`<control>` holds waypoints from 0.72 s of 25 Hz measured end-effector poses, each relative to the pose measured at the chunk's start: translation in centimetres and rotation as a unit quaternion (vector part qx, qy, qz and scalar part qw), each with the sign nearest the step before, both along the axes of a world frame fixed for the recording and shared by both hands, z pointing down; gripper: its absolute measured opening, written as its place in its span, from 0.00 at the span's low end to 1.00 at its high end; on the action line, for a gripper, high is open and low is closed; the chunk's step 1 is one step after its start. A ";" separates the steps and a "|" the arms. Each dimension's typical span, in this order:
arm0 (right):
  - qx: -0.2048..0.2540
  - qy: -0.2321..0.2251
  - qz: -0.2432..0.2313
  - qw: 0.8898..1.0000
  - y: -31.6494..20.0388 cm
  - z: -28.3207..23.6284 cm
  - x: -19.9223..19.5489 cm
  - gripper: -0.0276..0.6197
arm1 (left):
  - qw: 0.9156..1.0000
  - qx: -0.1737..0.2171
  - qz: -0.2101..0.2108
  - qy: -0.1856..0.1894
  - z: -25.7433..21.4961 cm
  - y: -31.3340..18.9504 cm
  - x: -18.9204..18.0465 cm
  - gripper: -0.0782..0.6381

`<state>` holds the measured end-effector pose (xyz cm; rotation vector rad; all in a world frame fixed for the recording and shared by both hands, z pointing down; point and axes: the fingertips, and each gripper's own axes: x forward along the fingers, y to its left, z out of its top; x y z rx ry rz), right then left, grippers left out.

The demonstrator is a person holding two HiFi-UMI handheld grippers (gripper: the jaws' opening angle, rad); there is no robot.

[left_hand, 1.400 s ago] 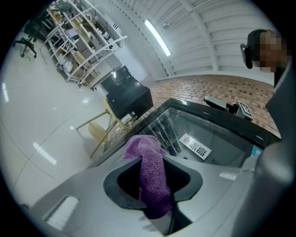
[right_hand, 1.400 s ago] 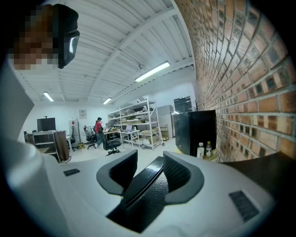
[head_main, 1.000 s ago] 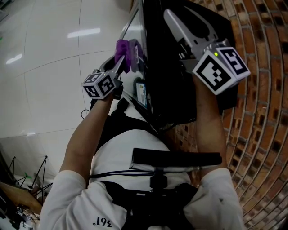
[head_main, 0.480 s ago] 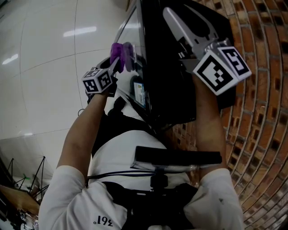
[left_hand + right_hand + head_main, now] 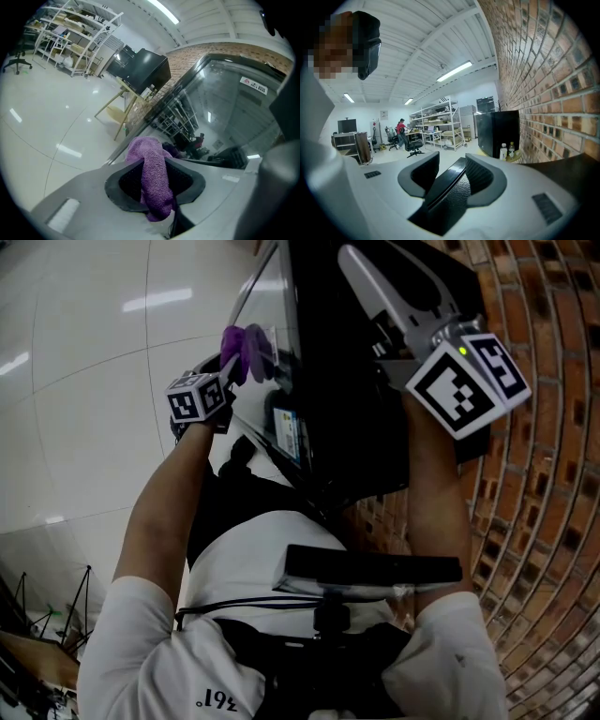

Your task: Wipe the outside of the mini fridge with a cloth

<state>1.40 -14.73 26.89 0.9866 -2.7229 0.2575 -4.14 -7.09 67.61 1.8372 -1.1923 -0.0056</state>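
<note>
The mini fridge [image 5: 347,409] is black with a glass door [image 5: 225,108] and stands against the brick wall below me. My left gripper [image 5: 248,357] is shut on a purple cloth [image 5: 242,345], which rests against the front of the door. In the left gripper view the cloth [image 5: 152,178] hangs folded between the jaws of the left gripper [image 5: 154,180]. My right gripper [image 5: 375,273] lies over the fridge's top. In the right gripper view the right gripper [image 5: 452,176] is shut on a black edge of the fridge [image 5: 450,190].
A brick wall [image 5: 544,502] runs along the right, close behind the fridge. Glossy white floor [image 5: 84,381] spreads to the left. Farther off are a second black cabinet on a wooden table [image 5: 140,70], metal shelves [image 5: 70,37] and bottles [image 5: 506,150].
My left gripper has gone down the door's front with the purple cloth still in it. The right gripper has stayed where it was on the fridge.
</note>
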 end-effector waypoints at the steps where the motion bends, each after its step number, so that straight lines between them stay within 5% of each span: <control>1: 0.000 0.000 0.000 1.000 0.0 0.0 0.0 0.30 | 1.000 -0.002 0.000 0.000 0.2 -0.1 0.0 0.26; 11: -0.002 -0.003 -0.001 1.000 0.0 0.0 -0.1 0.30 | 0.999 -0.036 -0.001 -0.022 3.0 0.1 -0.7 0.26; 18: -0.001 -0.008 -0.005 1.000 0.1 -0.1 -0.3 0.30 | 1.000 -0.011 -0.027 -0.009 0.6 0.7 -2.6 0.26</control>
